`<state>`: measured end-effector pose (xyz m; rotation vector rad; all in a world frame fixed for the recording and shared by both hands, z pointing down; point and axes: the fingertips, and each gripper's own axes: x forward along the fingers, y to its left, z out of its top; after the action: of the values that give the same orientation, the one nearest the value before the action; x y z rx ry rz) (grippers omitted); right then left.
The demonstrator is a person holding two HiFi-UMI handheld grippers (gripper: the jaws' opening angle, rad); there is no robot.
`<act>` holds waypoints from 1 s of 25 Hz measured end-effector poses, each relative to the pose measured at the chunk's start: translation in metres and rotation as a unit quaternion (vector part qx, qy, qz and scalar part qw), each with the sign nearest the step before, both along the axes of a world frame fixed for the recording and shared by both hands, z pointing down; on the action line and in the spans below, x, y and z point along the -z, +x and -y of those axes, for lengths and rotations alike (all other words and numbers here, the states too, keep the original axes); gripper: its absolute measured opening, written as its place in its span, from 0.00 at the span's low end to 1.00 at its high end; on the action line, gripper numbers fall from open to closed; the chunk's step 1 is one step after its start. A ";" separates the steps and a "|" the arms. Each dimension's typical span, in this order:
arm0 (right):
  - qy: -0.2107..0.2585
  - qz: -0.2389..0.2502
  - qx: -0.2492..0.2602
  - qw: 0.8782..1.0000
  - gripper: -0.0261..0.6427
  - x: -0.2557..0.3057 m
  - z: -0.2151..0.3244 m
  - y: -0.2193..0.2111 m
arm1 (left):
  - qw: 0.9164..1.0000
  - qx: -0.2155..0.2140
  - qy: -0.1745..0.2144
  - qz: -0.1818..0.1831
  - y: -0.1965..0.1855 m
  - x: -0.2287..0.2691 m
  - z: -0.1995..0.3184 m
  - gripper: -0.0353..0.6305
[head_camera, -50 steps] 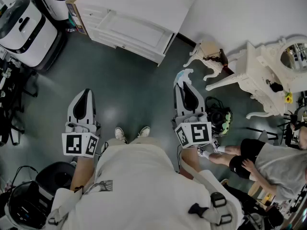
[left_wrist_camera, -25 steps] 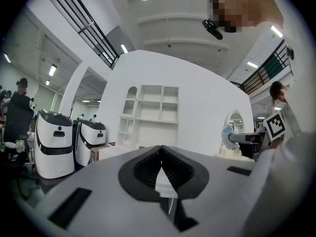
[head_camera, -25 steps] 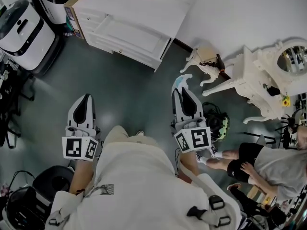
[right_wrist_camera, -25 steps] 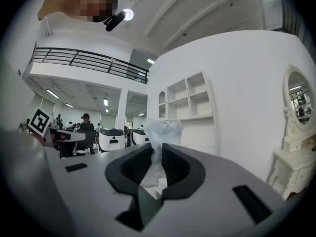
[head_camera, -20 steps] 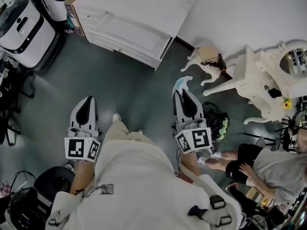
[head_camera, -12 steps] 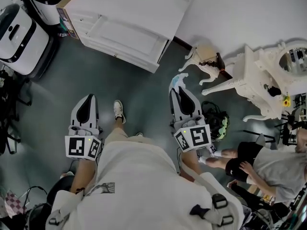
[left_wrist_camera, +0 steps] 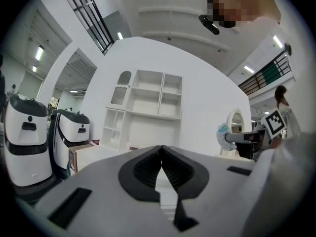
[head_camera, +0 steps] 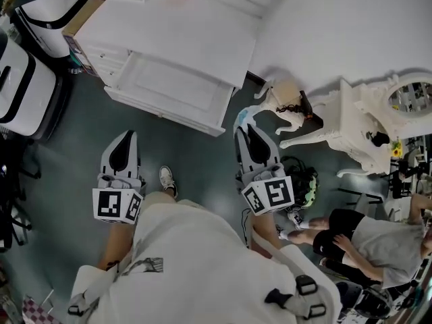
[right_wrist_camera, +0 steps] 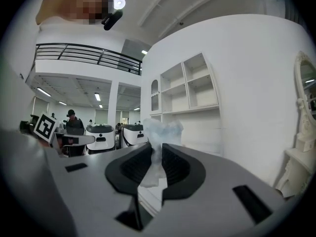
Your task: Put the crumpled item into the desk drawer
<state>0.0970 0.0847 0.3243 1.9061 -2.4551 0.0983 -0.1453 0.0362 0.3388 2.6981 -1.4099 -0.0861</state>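
Note:
A crumpled pale blue-white item [head_camera: 244, 115] sticks out of the tips of my right gripper [head_camera: 246, 125], which is shut on it. In the right gripper view the crumpled item [right_wrist_camera: 161, 130] stands up between the dark pads [right_wrist_camera: 176, 165]. The white desk [head_camera: 189, 25] lies ahead, its drawer [head_camera: 169, 88] pulled open and lying ahead and to the left of the held item. My left gripper [head_camera: 125, 135] hangs level with the right one over the grey floor, jaws shut with nothing between them [left_wrist_camera: 160, 152]. The left gripper view also catches the crumpled item [left_wrist_camera: 222, 133] at the right.
Two white machines [head_camera: 27, 79] stand left of the desk. An ornate white vanity [head_camera: 351, 123] with a mirror [head_camera: 408, 96] and a small stool [head_camera: 287, 94] stand to the right. A helmet [head_camera: 305, 177] lies on the floor and a person [head_camera: 368, 231] sits at the lower right.
The desk and its open drawer have come nearer and lower in the head view as the person steps forward. Both grippers keep their places and states.

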 end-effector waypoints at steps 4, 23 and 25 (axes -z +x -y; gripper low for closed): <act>-0.012 -0.001 -0.015 1.000 0.15 -0.001 0.037 0.001 | 1.000 -0.014 -0.001 0.000 0.001 0.003 0.044 0.08; -0.021 0.008 -0.041 0.999 0.15 -0.005 0.134 -0.008 | 0.998 -0.049 -0.024 -0.002 -0.003 -0.009 0.142 0.08; -0.023 0.008 -0.043 0.999 0.15 -0.005 0.136 -0.007 | 0.998 -0.053 -0.026 -0.001 0.000 -0.009 0.146 0.08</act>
<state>0.0904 -0.0509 0.3294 1.9983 -2.3597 0.1719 -0.1448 -0.1100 0.3479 2.7236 -1.2467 -0.0435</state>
